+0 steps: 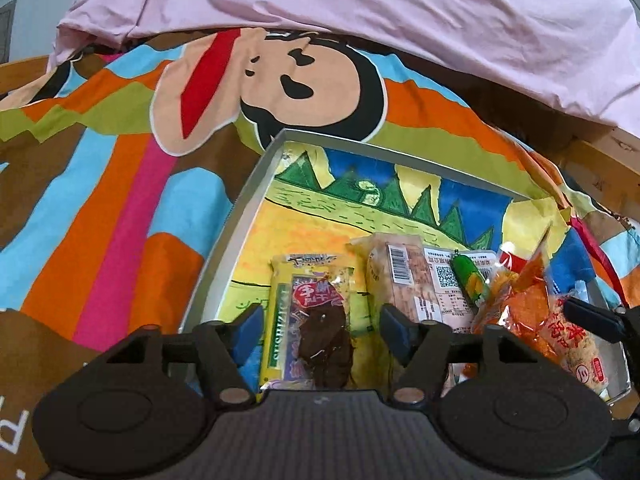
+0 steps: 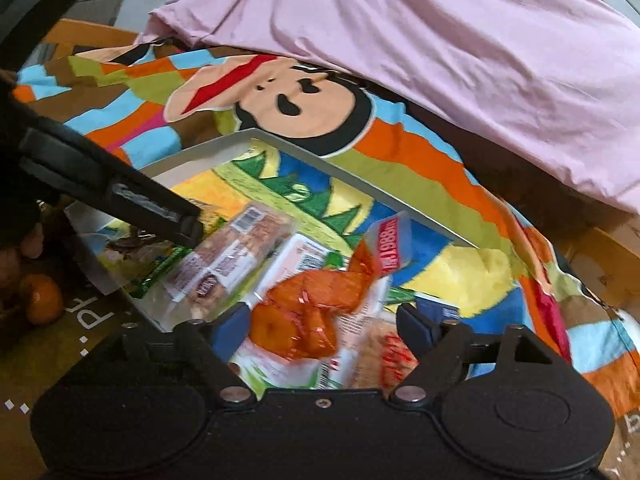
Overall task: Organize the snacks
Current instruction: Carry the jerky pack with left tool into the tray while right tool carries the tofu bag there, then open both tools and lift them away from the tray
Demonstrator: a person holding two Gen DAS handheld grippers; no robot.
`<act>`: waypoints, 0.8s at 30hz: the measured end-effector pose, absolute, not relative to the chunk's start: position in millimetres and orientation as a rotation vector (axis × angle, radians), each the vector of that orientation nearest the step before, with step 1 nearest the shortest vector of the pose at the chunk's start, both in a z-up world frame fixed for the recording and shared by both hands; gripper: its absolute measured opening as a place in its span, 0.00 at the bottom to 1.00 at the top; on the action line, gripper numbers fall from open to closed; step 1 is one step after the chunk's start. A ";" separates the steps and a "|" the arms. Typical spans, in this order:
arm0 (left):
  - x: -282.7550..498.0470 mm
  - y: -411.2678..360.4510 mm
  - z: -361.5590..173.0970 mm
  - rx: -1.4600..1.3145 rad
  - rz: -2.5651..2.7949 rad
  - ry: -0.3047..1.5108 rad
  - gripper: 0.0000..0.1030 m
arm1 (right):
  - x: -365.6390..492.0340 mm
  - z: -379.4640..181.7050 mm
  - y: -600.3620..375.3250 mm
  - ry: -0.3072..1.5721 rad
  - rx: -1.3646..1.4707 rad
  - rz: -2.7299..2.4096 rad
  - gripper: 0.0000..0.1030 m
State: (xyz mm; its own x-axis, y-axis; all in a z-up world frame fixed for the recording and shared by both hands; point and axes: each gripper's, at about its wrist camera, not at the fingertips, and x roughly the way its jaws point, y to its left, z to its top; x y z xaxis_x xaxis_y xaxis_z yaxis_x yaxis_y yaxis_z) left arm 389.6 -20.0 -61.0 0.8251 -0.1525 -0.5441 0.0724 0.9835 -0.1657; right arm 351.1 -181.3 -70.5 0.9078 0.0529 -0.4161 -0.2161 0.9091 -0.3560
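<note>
A shallow grey tray (image 1: 240,204) with a crayon drawing on its floor lies on a colourful cartoon bedspread. My left gripper (image 1: 320,332) is open, its jaws either side of a yellow packet with a dark dried snack (image 1: 316,320) lying in the tray. Beside it lie a clear cracker packet (image 1: 404,276), a small green corn-print tube (image 1: 470,284) and an orange snack bag (image 1: 528,304). My right gripper (image 2: 322,328) is open, its jaws either side of the orange snack bag (image 2: 308,312). The cracker packet (image 2: 232,256) lies to the left.
A pink sheet (image 1: 400,8) covers the bed behind the tray. The left gripper's body (image 2: 112,196) crosses the tray's left side in the right wrist view. An orange fruit (image 2: 40,298) lies left of the tray. A wooden bed frame (image 1: 600,156) shows at right.
</note>
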 end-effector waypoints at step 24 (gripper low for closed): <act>224.9 8.9 42.2 -0.149 -0.091 0.424 0.99 | 167.0 78.4 -247.8 0.142 -0.058 -0.030 0.99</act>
